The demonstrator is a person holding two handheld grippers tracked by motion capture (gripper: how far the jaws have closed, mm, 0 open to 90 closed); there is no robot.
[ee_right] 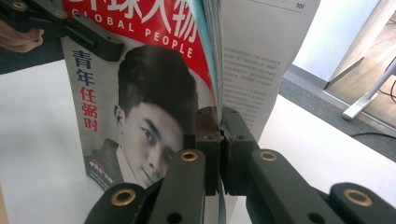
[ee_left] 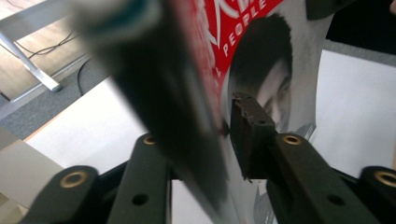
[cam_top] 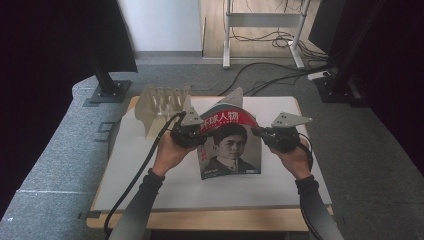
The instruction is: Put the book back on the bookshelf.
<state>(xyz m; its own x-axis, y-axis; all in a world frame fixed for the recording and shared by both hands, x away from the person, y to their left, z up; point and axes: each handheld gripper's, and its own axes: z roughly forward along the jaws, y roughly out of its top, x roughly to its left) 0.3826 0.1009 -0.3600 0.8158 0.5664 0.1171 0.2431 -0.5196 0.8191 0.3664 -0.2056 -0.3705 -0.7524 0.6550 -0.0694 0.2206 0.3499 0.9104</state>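
The right gripper [ee_right: 219, 140] is clamped on the right edge of a magazine [cam_top: 231, 147], its two black jaws pressed together over the cover and pages, while the left gripper [ee_left: 224, 135] has the magazine's left edge between its jaws with a gap showing beside the cover, so its pads are not pressing on it. The magazine stands upright, bowed toward the person, at the middle of the desk [cam_top: 150, 195], nearer its far edge. A clear plastic rack [cam_top: 162, 107] stands at the desk's far left corner.
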